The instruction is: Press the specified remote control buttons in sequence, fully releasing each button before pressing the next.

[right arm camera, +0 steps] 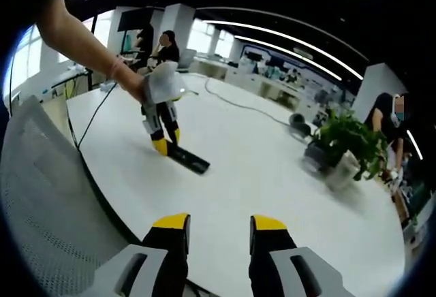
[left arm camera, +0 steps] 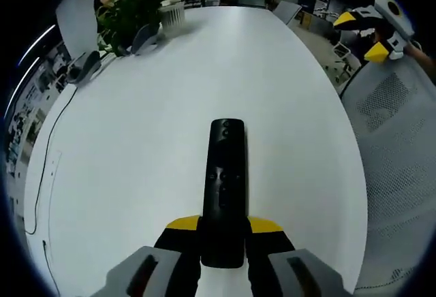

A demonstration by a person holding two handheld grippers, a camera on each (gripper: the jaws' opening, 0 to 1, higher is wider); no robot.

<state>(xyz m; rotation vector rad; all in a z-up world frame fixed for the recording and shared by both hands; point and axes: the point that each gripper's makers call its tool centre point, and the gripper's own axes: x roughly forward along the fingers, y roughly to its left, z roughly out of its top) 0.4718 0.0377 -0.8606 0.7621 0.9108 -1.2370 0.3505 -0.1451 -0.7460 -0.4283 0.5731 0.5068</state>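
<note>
Left gripper point(left arm camera: 223, 232), yellow-tipped w/ grey bodies, is clamping its jaws on the near end of the remote point(left arm camera: 225, 188). The remote is a long slim black bar, matte, rounded corners, w/ small buttons along its top face; it's lying flat on the white table point(left arm camera: 170, 106), pointing away from the camera. Table surface is smooth, glossy-white, w/ a curved edge. In the right gripper view the same left gripper point(right arm camera: 163, 144) is showing across the table, a hand point(right arm camera: 136, 86) gripping its pale handle, the remote point(right arm camera: 189, 159) sticking out from its jaws along the tabletop point(right arm camera: 259, 174).

Right gripper point(right arm camera: 216, 232) is hovering off the table's near edge, jaws parted w/ a clear gap, holding nothing; it's also appearing far right in the left gripper view point(left arm camera: 364, 35), above a chair.

Around: a grey mesh-back chair point(left arm camera: 398, 147) is sitting beside the table; a leafy green plant point(left arm camera: 133, 11) in a ribbed white pot is standing at the far end, w/ dark rounded items near it and a thin black cable point(left arm camera: 48, 167) trailing along the table's edge. People are sitting in the office beyond. Nothing is lying btwn the right gripper and the remote but bare tabletop.
</note>
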